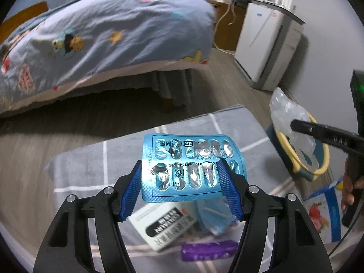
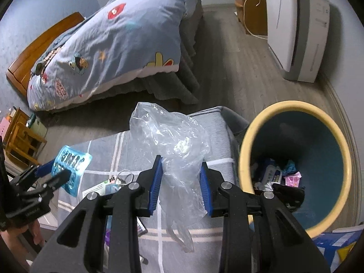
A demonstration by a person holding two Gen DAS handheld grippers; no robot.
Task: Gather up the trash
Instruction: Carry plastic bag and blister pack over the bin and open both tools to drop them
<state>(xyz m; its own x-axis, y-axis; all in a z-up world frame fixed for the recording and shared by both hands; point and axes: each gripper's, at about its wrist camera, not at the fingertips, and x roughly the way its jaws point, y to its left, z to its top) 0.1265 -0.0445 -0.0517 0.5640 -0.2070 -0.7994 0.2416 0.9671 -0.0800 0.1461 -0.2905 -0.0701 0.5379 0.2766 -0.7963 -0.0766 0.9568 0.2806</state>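
Note:
My left gripper (image 1: 179, 170) is shut on a blue empty pill blister pack (image 1: 193, 170) and holds it above a grey checked cloth (image 1: 91, 166); the pack also shows in the right wrist view (image 2: 71, 166). My right gripper (image 2: 182, 170) is shut on a crumpled clear plastic bag (image 2: 173, 145), just left of a bin with a yellow rim (image 2: 244, 159) and teal inside, which holds several scraps. In the left wrist view the bag (image 1: 289, 118) hangs over the bin (image 1: 323, 161).
On the cloth lie a white box with black print (image 1: 163, 225), a blue face mask (image 1: 213, 213) and a purple wrapper (image 1: 209, 250). A blue carton (image 1: 327, 209) lies right. A bed with blue quilt (image 1: 102, 34) and white appliance (image 1: 268, 45) stand behind.

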